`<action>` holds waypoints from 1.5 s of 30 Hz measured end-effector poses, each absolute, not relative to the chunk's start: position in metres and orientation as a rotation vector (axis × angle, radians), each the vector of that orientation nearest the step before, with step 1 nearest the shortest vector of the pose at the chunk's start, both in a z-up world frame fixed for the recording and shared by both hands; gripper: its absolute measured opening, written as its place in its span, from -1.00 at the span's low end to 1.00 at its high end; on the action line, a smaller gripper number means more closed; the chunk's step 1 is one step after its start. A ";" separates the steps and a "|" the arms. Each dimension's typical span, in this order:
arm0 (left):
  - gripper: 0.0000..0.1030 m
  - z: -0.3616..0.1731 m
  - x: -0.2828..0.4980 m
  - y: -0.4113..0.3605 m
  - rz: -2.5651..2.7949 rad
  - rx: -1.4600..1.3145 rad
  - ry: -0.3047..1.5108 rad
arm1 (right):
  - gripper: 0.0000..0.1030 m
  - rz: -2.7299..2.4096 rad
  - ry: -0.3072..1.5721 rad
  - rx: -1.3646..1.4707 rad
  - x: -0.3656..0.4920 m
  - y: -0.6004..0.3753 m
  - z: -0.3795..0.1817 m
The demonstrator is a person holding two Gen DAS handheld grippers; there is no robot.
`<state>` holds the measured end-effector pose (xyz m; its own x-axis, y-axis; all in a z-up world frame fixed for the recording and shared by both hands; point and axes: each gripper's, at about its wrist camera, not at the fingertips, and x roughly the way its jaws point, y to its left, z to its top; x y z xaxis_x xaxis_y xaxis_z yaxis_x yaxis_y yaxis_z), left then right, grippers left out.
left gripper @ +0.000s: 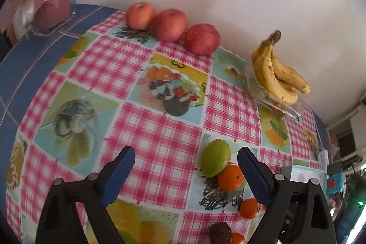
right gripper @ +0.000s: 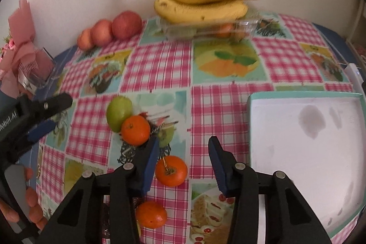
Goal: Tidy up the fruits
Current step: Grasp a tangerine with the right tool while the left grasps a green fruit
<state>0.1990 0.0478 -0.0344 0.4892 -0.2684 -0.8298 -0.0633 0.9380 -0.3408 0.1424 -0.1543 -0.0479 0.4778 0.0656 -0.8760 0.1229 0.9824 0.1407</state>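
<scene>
Three red apples (left gripper: 169,24) line the wall; they also show in the right wrist view (right gripper: 109,30). A banana bunch (left gripper: 279,70) lies on a clear plastic box (right gripper: 205,29) that holds more fruit. A green apple (left gripper: 215,160) touches an orange (left gripper: 230,177) at the table middle; a second orange (right gripper: 171,170) and a third orange (right gripper: 151,214) lie nearer. My left gripper (left gripper: 185,166) is open and empty, just left of the green apple. My right gripper (right gripper: 183,152) is open, with the second orange between its fingers, untouched.
A white tray with a teal rim (right gripper: 304,148) lies at the right. A pink wrapped bouquet in a clear stand (right gripper: 25,56) is at the far left. A dark brown item (left gripper: 219,232) lies by the near oranges. The left gripper (right gripper: 43,118) also shows in the right wrist view.
</scene>
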 end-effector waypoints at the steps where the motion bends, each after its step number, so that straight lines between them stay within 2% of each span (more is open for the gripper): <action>1: 0.77 -0.036 0.202 0.044 -0.144 -0.342 1.065 | -0.16 -0.029 1.091 0.200 0.144 -0.154 -0.051; 7: 0.75 -0.052 0.213 0.020 -0.200 -0.302 1.105 | -0.18 -0.001 1.168 0.201 0.148 -0.146 -0.069; 12: 0.60 -0.067 0.218 0.006 -0.221 -0.284 1.142 | -0.18 0.038 1.194 0.222 0.149 -0.142 -0.076; 15: 0.35 -0.073 0.219 0.001 -0.233 -0.283 1.159 | -0.18 0.053 1.206 0.209 0.149 -0.137 -0.077; 17: -0.05 -0.076 0.219 0.000 -0.241 -0.287 1.170 | -0.22 0.067 1.214 0.208 0.150 -0.133 -0.080; 19: -0.18 -0.077 0.219 0.000 -0.265 -0.326 1.175 | -0.28 0.077 1.219 0.216 0.150 -0.132 -0.081; 34: -0.18 -0.068 0.215 0.031 -0.166 -0.362 1.194 | -0.33 0.080 1.212 0.240 0.144 -0.135 -0.079; 45: -0.18 -0.030 0.192 0.040 -0.122 -0.335 1.121 | -0.33 0.066 1.134 0.282 0.126 -0.149 -0.045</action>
